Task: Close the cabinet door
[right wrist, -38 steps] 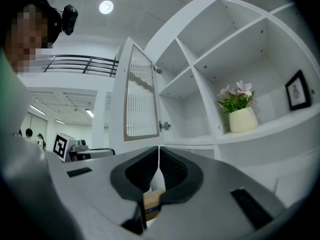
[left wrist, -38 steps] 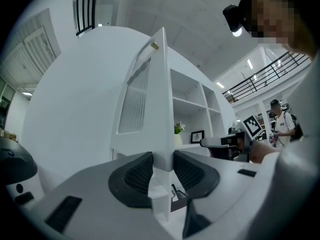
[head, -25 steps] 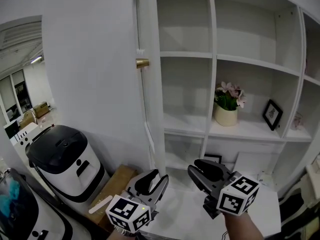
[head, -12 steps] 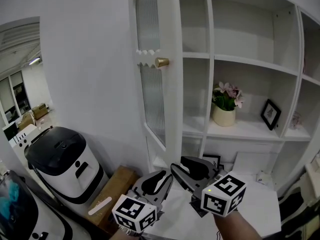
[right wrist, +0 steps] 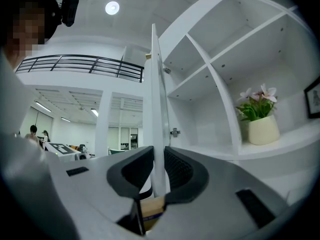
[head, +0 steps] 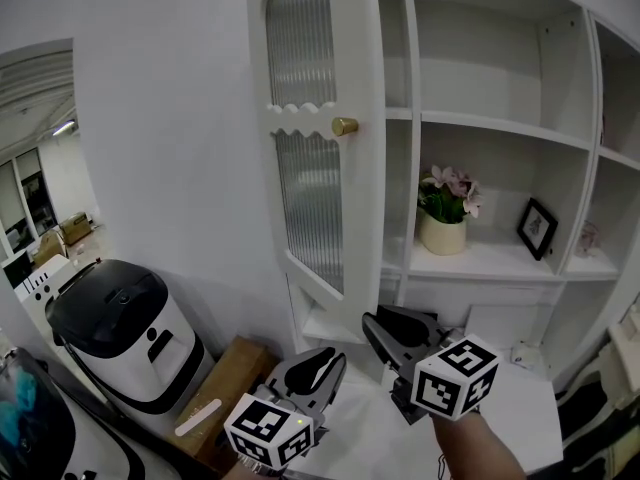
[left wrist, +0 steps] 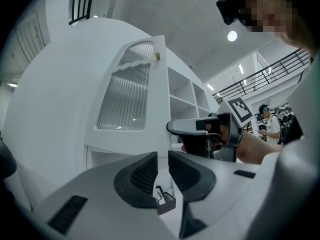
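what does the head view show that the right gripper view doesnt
Only the head view: the ribbed glass face of the cabinet door, and the marker cube on the right gripper. Only the right gripper view: the ceiling lamp, the balcony railing, and the door's edge gripped between that gripper's fingers, which have just been closing. Both: the door, the white shelves and the potted flowers.

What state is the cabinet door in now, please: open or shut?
Open: the cabinet door stands angled out from the shelves, whose compartments show beside it.
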A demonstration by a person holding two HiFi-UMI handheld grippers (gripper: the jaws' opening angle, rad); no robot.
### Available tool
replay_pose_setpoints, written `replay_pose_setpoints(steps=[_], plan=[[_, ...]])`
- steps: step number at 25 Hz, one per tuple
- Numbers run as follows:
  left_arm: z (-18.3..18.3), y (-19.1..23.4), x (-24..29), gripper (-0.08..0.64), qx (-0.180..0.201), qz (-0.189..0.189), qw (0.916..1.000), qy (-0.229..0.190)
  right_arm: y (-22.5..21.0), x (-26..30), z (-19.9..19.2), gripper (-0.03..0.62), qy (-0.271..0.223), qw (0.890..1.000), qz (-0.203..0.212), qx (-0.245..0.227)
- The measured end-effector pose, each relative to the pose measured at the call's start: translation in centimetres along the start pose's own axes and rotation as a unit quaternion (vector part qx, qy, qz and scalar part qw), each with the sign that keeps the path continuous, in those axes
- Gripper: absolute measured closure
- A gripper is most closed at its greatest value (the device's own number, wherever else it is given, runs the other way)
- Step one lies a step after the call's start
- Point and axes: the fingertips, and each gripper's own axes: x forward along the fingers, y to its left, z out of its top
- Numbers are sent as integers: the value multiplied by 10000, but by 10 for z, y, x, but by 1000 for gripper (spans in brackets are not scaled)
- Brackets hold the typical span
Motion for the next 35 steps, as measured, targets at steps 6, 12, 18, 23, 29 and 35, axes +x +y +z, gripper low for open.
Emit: replay_pose_setpoints(steps=[6,12,18,23,29,35], plan=[[0,-2,-1,503,-119,-189,9997,-51,-15,1,0,531,-24,9998,-206,63],[-4,-8,4,508,-183,-380,9991,-36,-36,3,0,528,-67,9994,-230,250],[-10,-8,5,515,-252,-477,9985,-2,-53,5,1,525,-36,9989,-405,244],[-12,-6,8,523,-301,-546,9980,37,-66,8,1,520,-31,9984,-506,263],[-16,-8,13,525,-349,-630,9974,72,-83,10,1,515,42,9978,-616,219],[-19,-6,16,525,-347,-683,9970,131,-98,14,2,509,58,9972,-708,213]])
